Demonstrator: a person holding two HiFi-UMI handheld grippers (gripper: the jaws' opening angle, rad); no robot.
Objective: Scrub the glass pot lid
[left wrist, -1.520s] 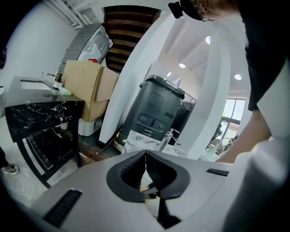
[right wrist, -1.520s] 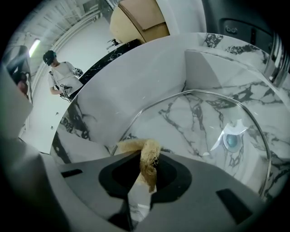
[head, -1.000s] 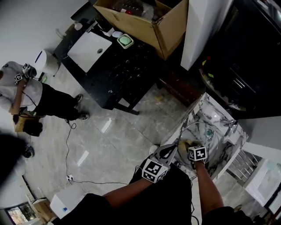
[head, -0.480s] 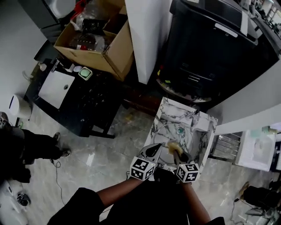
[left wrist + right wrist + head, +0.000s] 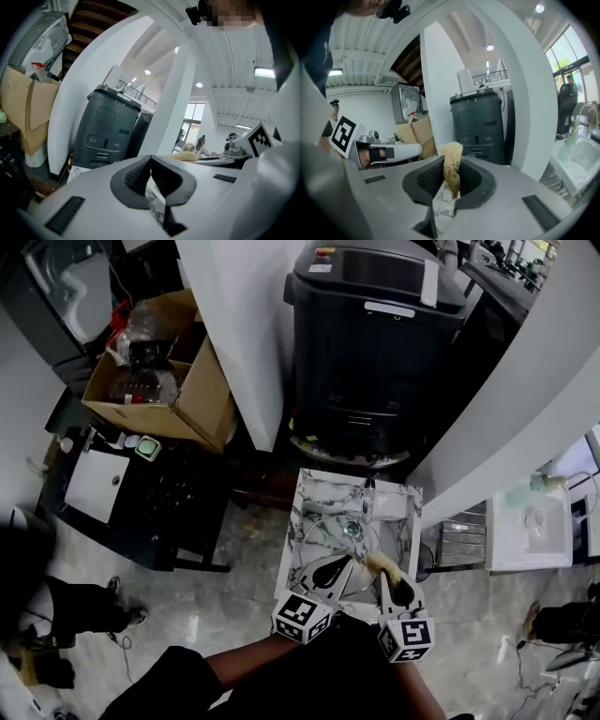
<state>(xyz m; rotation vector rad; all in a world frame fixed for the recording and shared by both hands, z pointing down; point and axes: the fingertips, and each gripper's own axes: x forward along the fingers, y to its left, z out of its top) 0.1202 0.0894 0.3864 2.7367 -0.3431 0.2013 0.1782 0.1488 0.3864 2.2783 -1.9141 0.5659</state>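
Observation:
The glass pot lid, clear with a round knob, lies on a small marble-topped table in the head view. My left gripper reaches to the lid's near rim. Its jaws are shut, and I see nothing between them in the left gripper view. My right gripper is just to the right, shut on a tan fibrous scrubber. The scrubber rests over the lid's near right edge. The lid does not show in either gripper view.
A tall black machine stands behind the table beside a white pillar. An open cardboard box and a black counter are to the left, and a white basin to the right. A person's legs show at lower left.
The head view has swung round, so the table now sits lower and centred. Both grippers stay at the lid's near edge, the scrubber still in the right one.

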